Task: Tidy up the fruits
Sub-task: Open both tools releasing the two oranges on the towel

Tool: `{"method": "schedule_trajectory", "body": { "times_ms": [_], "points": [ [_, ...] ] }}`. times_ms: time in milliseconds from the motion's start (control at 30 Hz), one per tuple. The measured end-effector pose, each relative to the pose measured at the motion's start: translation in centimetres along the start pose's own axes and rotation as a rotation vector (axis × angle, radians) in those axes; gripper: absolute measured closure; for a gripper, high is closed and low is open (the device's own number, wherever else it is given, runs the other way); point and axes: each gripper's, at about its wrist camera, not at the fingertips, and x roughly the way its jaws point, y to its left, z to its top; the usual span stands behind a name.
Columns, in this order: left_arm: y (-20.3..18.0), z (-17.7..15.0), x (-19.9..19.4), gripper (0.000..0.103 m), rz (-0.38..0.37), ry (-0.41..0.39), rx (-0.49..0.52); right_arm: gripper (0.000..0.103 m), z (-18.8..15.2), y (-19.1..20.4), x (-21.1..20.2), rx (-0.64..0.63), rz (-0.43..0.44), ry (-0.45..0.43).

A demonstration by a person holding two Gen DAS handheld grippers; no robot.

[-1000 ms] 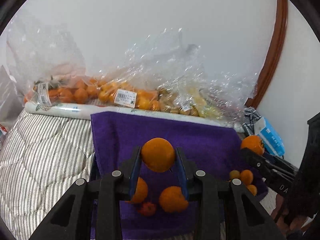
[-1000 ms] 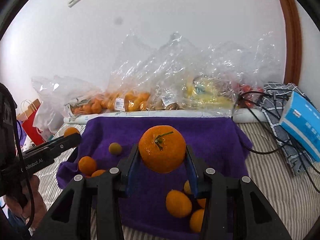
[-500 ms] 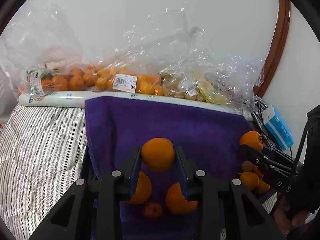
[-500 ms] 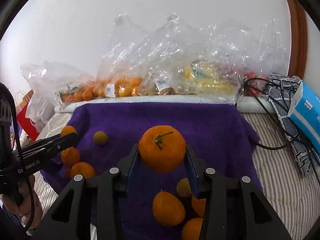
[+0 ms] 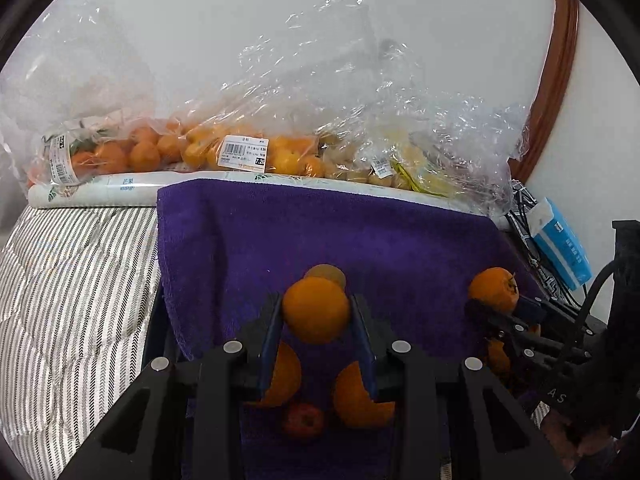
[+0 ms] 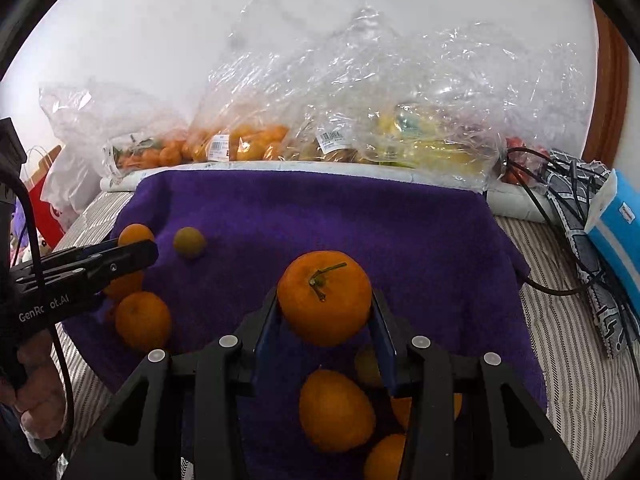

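A purple towel (image 5: 360, 236) (image 6: 320, 216) lies on a striped bed. My left gripper (image 5: 316, 314) is shut on a smooth orange (image 5: 316, 310) above the towel's near left part. Below it lie two oranges (image 5: 356, 400) and a small red fruit (image 5: 302, 420). My right gripper (image 6: 325, 300) is shut on a stemmed orange (image 6: 325, 298), also seen in the left wrist view (image 5: 493, 289). Under it lies a cluster of oranges (image 6: 336, 410). A small greenish-yellow fruit (image 6: 189, 242) sits on the towel. The left gripper also shows in the right wrist view (image 6: 138, 250).
Clear plastic bags of fruit (image 5: 248, 152) (image 6: 360, 140) line the wall behind a white roll (image 5: 100, 194). A blue and white box (image 5: 562, 250) (image 6: 616, 232), black cables (image 6: 560, 208) and patterned cloth lie at the right. A red paper bag (image 6: 44, 208) stands at the left.
Both grippers have lowered and moved forward over the towel, each still holding its orange. The towel and loose fruit look larger and nearer.
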Motion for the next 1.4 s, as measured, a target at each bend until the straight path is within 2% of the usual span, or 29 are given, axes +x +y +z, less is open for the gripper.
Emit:
{"method": "schedule_trajectory", "body": {
  "times_ms": [367, 500, 700, 900, 1067, 1267, 1333, 1400],
  "points": [
    [0.1, 0.1, 0.1, 0.071, -0.019, 0.002, -0.003, 0.060, 0.1, 0.1, 0.2, -0.006, 0.001, 0.008],
    [0.2, 0.2, -0.1, 0.060, -0.037, -0.002, -0.007, 0.060, 0.0, 0.0, 0.1, -0.007, 0.001, 0.002],
    [-0.2, 0.3, -0.7, 0.056, -0.030, -0.011, 0.003, 0.059, 0.0, -0.2, 0.1, 0.011, 0.004, -0.001],
    [-0.3, 0.7, -2.1, 0.052, -0.039, -0.039, 0.008, 0.053, 0.4, -0.4, -0.6, 0.058, 0.024, -0.006],
    [-0.5, 1.1, -3.4, 0.044, -0.008, -0.038, 0.009, 0.052, 1.2, 0.1, -2.9, 0.080, 0.006, -0.034],
    [-1.8, 0.0, -5.6, 0.033, 0.064, -0.019, 0.065, 0.041, 1.2, 1.4, -6.8, 0.080, -0.049, -0.068],
    [-2.2, -0.6, -6.7, 0.032, 0.081, -0.016, 0.070, 0.034, 1.0, 1.6, -8.4, 0.100, -0.071, -0.076],
    [-2.5, -1.0, -7.9, 0.030, 0.083, -0.012, 0.062, 0.031, 1.0, 1.6, -9.6, 0.116, -0.104, -0.072]
  ]
}}
